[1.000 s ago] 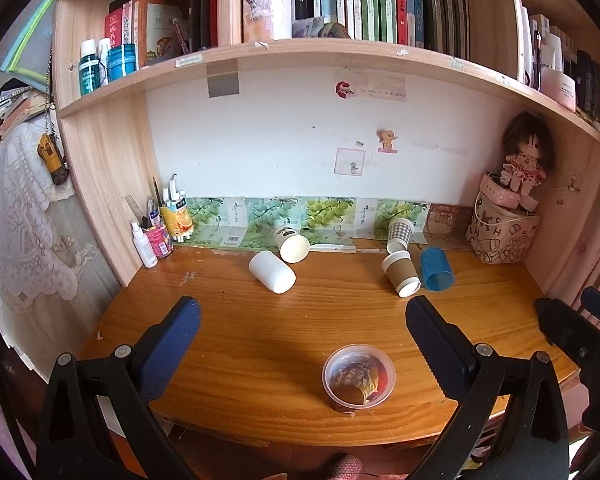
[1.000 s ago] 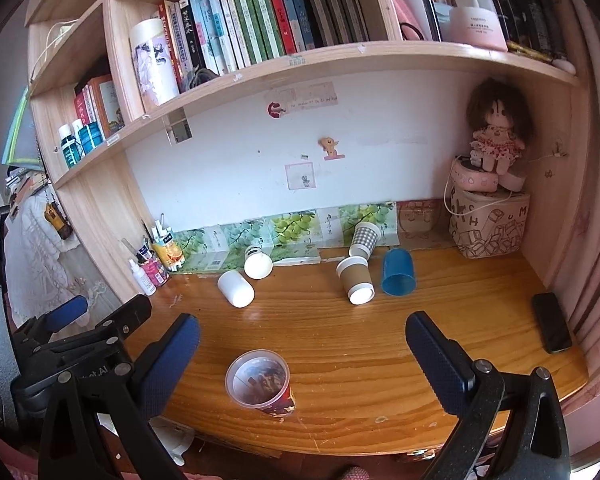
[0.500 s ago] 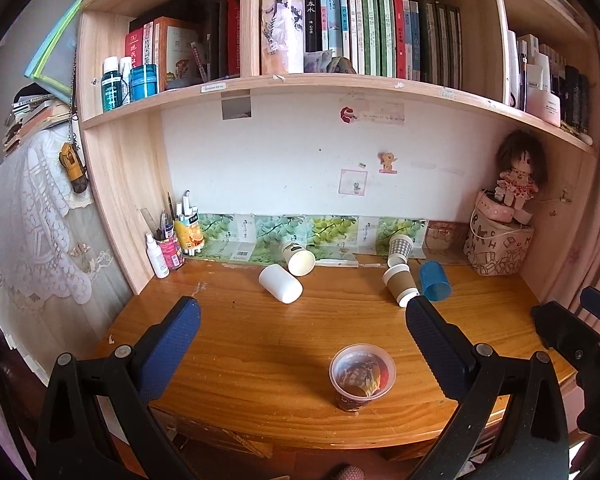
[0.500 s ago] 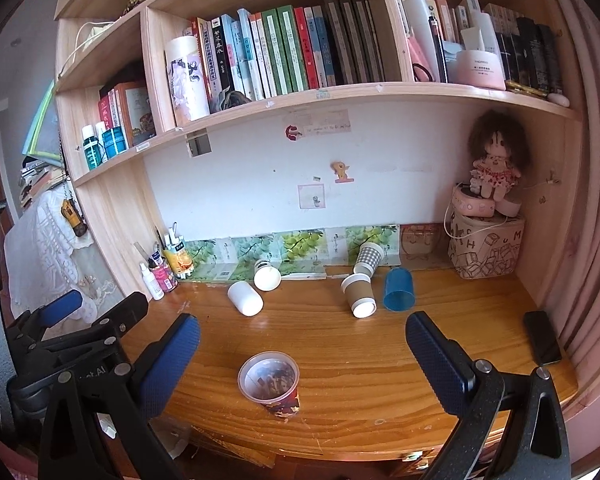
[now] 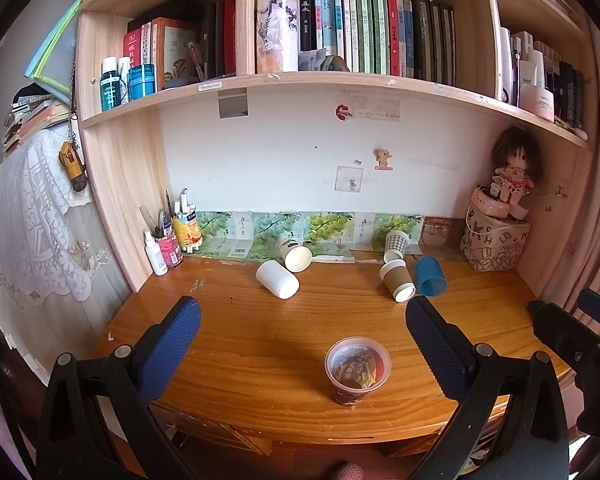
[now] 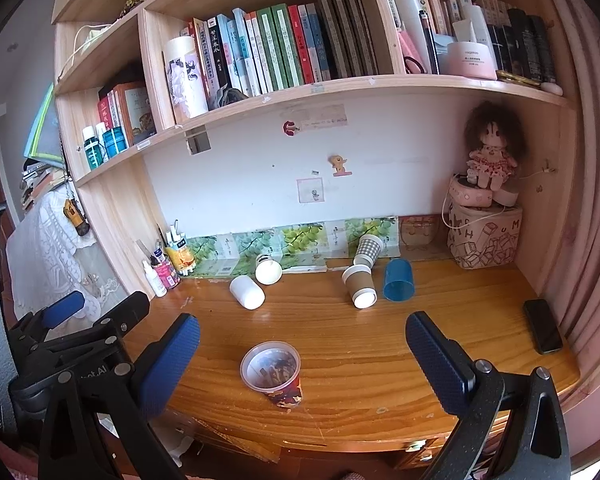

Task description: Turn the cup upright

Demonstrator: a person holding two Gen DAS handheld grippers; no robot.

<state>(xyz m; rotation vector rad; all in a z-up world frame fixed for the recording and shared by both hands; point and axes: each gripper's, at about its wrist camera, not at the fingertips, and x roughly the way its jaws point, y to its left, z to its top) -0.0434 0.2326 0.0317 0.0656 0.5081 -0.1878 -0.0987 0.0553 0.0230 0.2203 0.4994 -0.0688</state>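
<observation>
A printed plastic cup [image 5: 357, 370] stands upright near the desk's front edge; it also shows in the right wrist view [image 6: 273, 372]. Further back several cups lie on their sides: a white cup [image 5: 277, 279], a white paper cup [image 5: 295, 255], a brown paper cup [image 5: 397, 281], a blue cup [image 5: 431, 276], and a checked cup [image 5: 395, 245] leaning at the back. My left gripper [image 5: 302, 334] is open and empty, held back from the desk. My right gripper [image 6: 302, 336] is open and empty too.
A wooden desk [image 5: 260, 332] sits under bookshelves. A pen holder and bottles [image 5: 168, 240] stand at the back left. A doll on a printed box [image 5: 496, 236] is at the back right. A black phone [image 6: 542, 331] lies at the desk's right edge.
Both grippers have pulled back and risen from the desk, so the cups look smaller and more shelf shows. No cup has moved.
</observation>
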